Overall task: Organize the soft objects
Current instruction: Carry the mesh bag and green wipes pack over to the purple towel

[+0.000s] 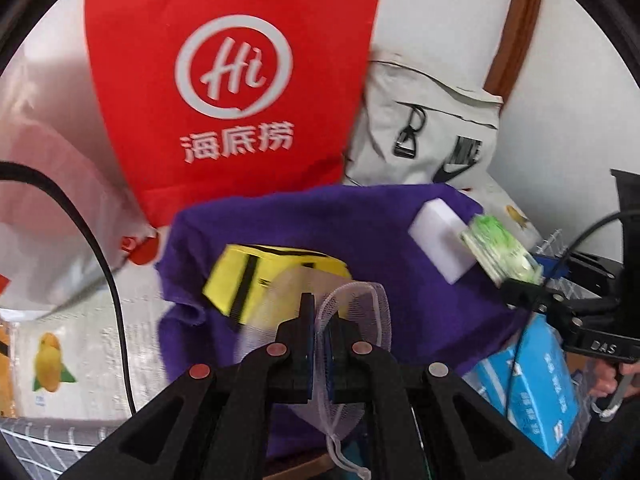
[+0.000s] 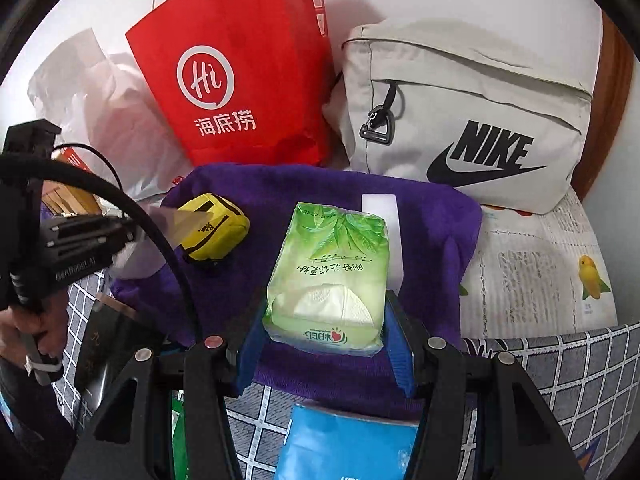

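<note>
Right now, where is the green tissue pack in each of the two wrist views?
Left wrist view: the green tissue pack sits at the right, blurred, at the tip of the right tool, just right of the white sponge block.
Right wrist view: the pack fills the lower centre, clamped between the blue pads.
Shared landmark: the purple towel beneath it.

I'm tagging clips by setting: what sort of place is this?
Probably a home, on a bed: grid-patterned bedding, a Nike bag and a red Haidilao paper bag against a white wall.
</note>
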A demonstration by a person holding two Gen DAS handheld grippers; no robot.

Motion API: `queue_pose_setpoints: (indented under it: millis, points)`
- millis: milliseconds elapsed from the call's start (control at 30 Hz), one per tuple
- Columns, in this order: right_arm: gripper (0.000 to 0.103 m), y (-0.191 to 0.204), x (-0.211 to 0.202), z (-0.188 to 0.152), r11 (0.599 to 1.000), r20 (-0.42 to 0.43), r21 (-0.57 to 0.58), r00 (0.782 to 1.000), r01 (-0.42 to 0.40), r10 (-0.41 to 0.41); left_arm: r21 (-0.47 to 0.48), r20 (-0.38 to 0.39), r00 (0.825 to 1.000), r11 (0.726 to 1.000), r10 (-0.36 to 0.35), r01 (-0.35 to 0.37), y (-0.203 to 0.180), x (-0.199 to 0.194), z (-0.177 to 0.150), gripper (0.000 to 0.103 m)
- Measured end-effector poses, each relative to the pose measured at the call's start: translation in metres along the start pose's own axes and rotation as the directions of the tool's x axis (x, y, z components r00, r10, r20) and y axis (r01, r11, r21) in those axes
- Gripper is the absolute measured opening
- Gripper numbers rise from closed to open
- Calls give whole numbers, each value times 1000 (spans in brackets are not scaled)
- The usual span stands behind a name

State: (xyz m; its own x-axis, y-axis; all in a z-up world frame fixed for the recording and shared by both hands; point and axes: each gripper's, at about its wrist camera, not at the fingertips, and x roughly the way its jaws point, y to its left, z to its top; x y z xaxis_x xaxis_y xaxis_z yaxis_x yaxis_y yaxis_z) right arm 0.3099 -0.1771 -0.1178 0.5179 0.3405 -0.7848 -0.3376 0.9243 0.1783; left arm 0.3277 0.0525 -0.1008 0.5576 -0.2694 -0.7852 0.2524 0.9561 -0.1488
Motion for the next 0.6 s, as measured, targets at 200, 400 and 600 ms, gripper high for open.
queue_pose_setpoints:
  millis: [200, 400, 600]
  points:
    - [54, 1, 2, 0, 1000, 4, -2, 1000, -6, 6, 10, -2, 1000, 1000, -14, 14, -4, -6, -4, 30]
    - [54, 2, 2, -2, 1000, 3, 2, 1000, -12, 12, 25, -25, 998, 998, -52, 52, -5, -4, -4, 12]
    - [54, 3, 2, -3, 1000, -1, -5, 1000, -12, 12, 3, -59, 996, 998, -61, 62, -9, 6, -4, 33]
